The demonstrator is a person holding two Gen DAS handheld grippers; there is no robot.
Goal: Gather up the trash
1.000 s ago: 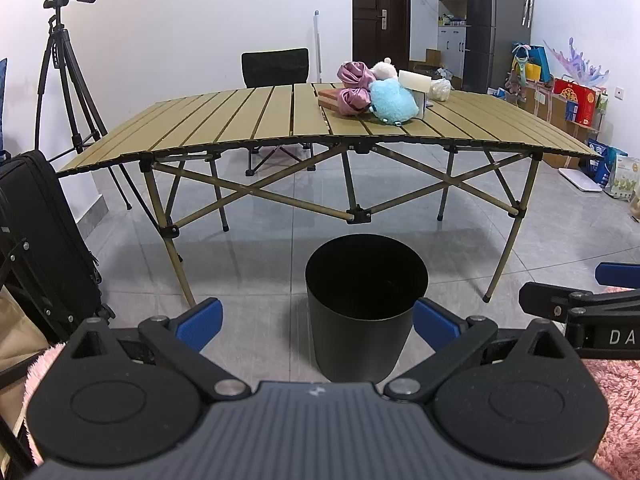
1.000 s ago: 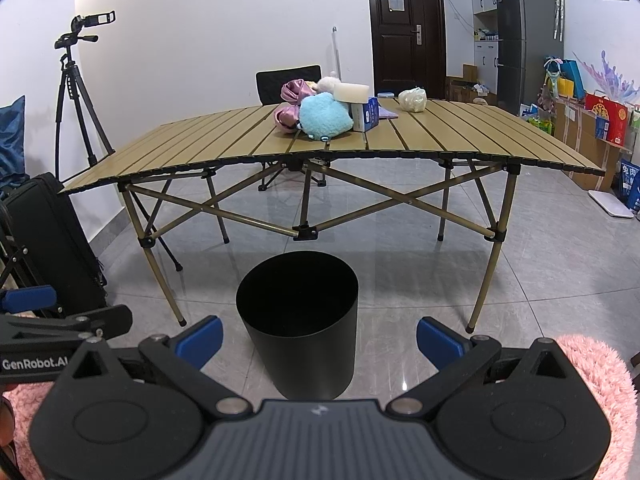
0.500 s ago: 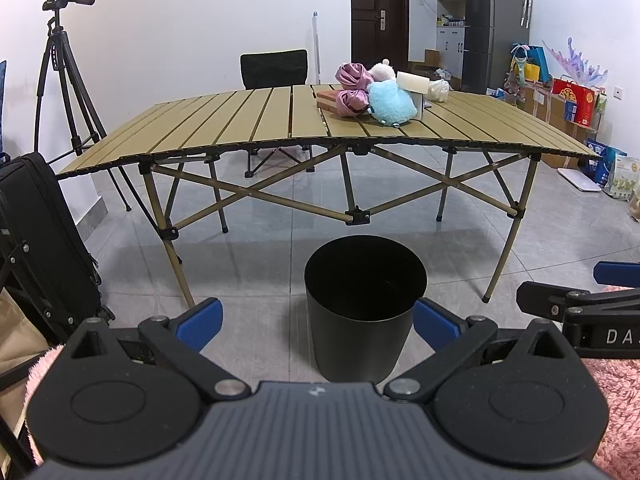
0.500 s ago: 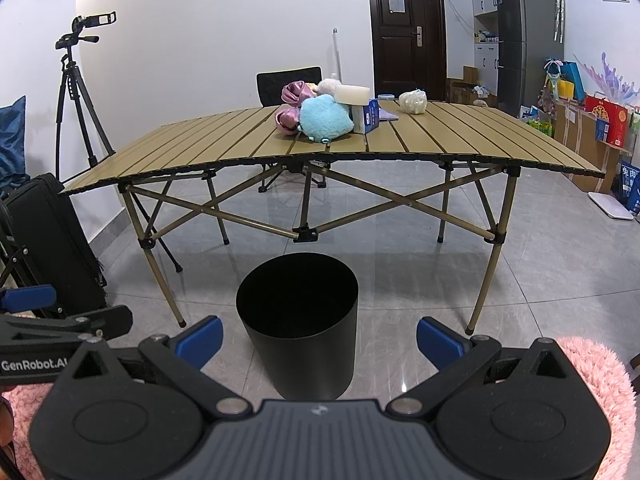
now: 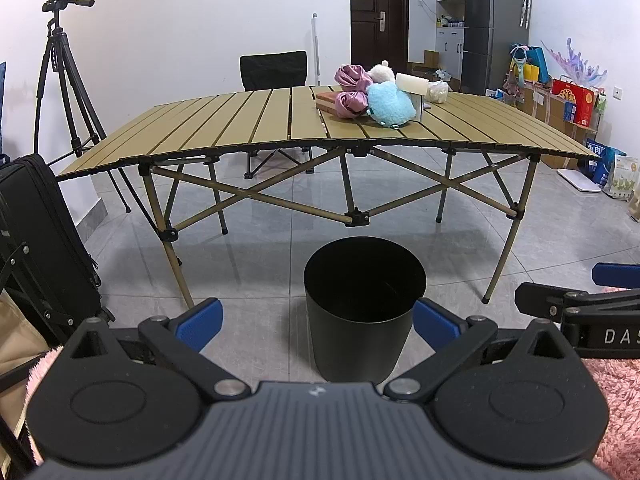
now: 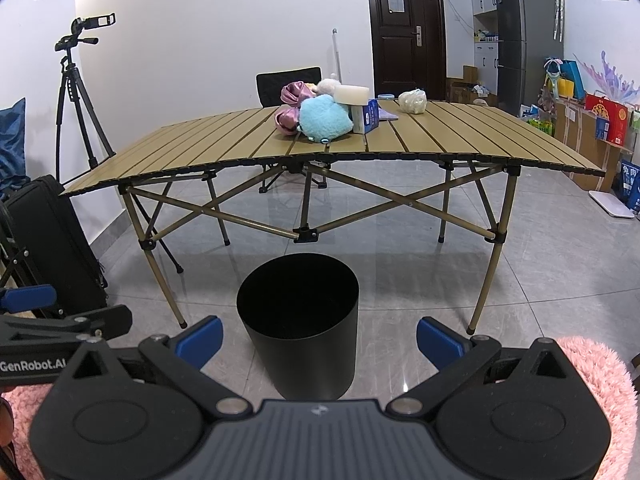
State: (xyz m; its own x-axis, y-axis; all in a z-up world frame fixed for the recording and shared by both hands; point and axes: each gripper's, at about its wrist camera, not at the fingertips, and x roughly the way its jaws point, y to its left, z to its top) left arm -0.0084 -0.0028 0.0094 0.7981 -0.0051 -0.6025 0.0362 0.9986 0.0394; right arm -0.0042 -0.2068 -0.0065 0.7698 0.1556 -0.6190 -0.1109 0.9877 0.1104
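A black round bin (image 5: 362, 304) (image 6: 299, 322) stands on the grey tiled floor in front of a folding slat table (image 5: 240, 128) (image 6: 440, 140). On the table lie a blue plush toy (image 5: 390, 105) (image 6: 325, 120), pink satin cloth (image 5: 352, 88) (image 6: 290, 110), a tissue box (image 6: 366, 114) and a crumpled white wad (image 5: 438, 92) (image 6: 414, 102). My left gripper (image 5: 318, 322) is open and holds nothing, low before the bin. My right gripper (image 6: 319, 334) is open too, beside the left one (image 6: 60, 326).
A black suitcase (image 5: 36, 240) stands at the left by a camera tripod (image 5: 64, 80). A black chair (image 5: 274, 70) sits behind the table. Boxes and bags (image 5: 576, 100) line the right wall near a fridge (image 5: 494, 24). Pink fluffy sleeves (image 6: 596, 368) show at the frame edges.
Both views have shifted very slightly; the bin sits a touch lower in frame. Both grippers stay open and hold nothing.
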